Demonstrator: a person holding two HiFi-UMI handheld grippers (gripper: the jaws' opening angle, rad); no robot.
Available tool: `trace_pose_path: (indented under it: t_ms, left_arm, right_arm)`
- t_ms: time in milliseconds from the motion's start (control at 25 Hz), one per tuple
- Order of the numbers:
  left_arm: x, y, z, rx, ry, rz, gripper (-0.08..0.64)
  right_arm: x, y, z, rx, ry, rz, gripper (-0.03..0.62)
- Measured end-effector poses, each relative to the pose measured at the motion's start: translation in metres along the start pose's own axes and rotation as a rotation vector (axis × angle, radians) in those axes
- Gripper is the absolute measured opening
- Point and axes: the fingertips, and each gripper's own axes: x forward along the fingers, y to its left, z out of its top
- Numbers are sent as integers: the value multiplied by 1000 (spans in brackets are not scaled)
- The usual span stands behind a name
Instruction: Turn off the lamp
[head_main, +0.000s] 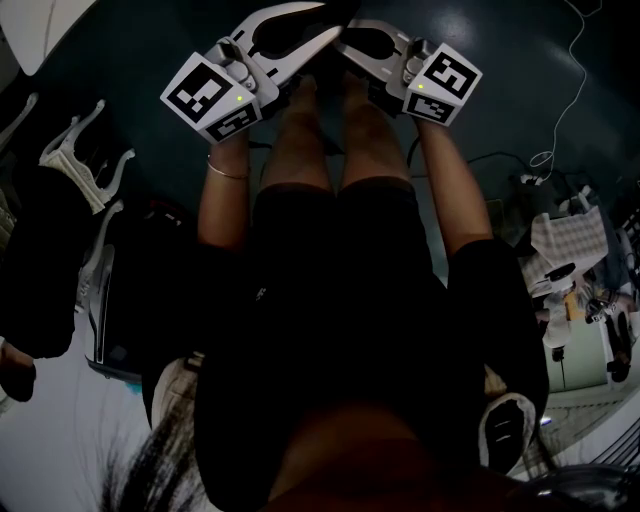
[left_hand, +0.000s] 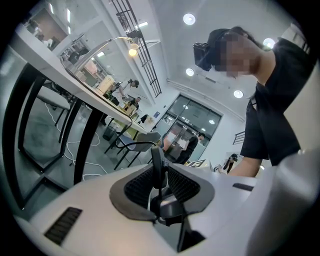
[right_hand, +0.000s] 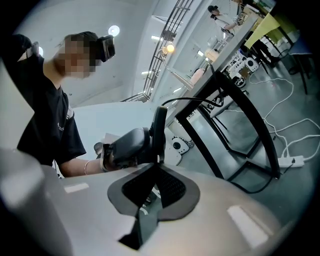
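The person (head_main: 340, 300) is holding the 2 grippers level in front of the thighs, tips pointing toward each other. The left gripper (left_hand: 158, 156) is showing its jaws drawn together with nothing between them. The right gripper (right_hand: 160, 119) is likewise empty, its jaws pressing together. The lamp (left_hand: 132, 49) is glowing at the end of a thin curved arm above the surface (left_hand: 55, 70), well apart from both grippers. Black legs (left_hand: 85, 145) are carrying that surface, and a white power strip (right_hand: 292, 161) is lying on the floor.
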Motion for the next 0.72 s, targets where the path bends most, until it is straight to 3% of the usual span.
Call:
trace_pose_path:
  t_ms: [720]
  left_arm:
    - [-1, 0, -6, 1, 26, -4, 91]
  right_arm:
    - [0, -1, -6, 8, 19, -13, 11]
